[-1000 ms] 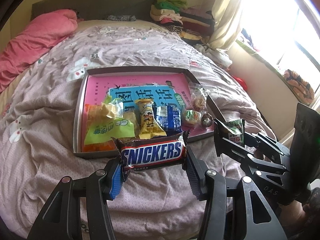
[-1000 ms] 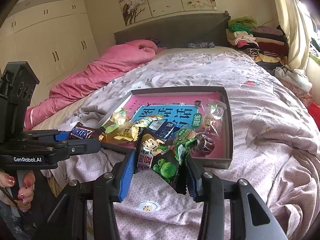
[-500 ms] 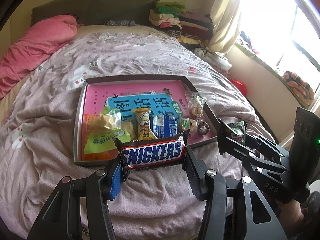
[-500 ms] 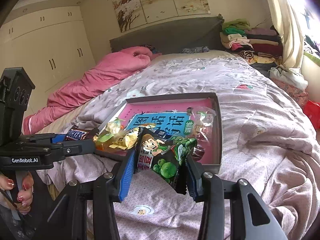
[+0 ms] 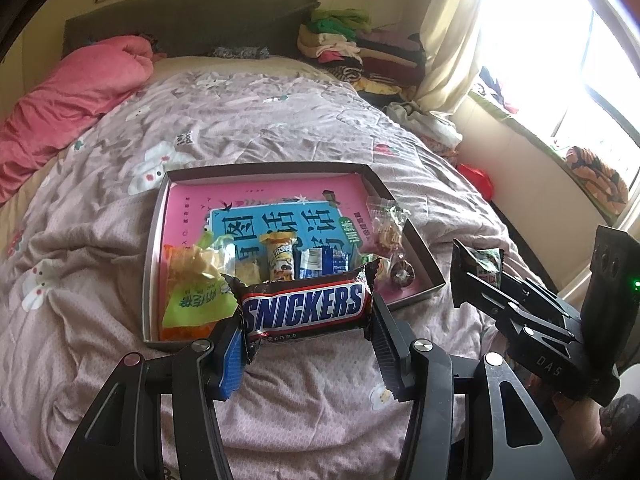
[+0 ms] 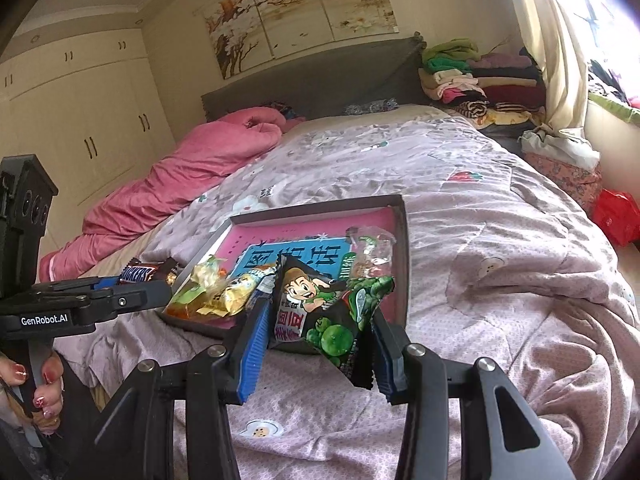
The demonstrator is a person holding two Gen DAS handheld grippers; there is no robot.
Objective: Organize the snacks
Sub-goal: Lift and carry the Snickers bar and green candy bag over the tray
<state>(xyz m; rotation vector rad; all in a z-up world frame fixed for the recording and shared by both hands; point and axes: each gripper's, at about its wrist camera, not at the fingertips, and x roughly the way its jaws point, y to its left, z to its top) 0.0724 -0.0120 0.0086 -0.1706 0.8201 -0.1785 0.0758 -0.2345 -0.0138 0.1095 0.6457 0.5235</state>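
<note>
Left gripper (image 5: 306, 322): clamped endwise on a brown-and-blue Snickers bar (image 5: 304, 307), held above the pink floral quilt (image 5: 320, 408). Right gripper (image 6: 318, 344): clamped on a black-and-green pea snack packet (image 6: 328, 314). Beyond: shallow grey cardboard tray (image 5: 154, 248) on the quilt, holding a pink-and-blue book (image 5: 256, 208) and assorted wrapped snacks (image 5: 280, 260) along its near edge.

Your way into the tray (image 5: 157, 236) is blocked along its near edge, where snack packets (image 5: 200, 280) crowd from the left corner to the right wall. The far half lies open above the pink book (image 5: 256, 196). Quilt (image 5: 304, 412) before the tray is bare.
</note>
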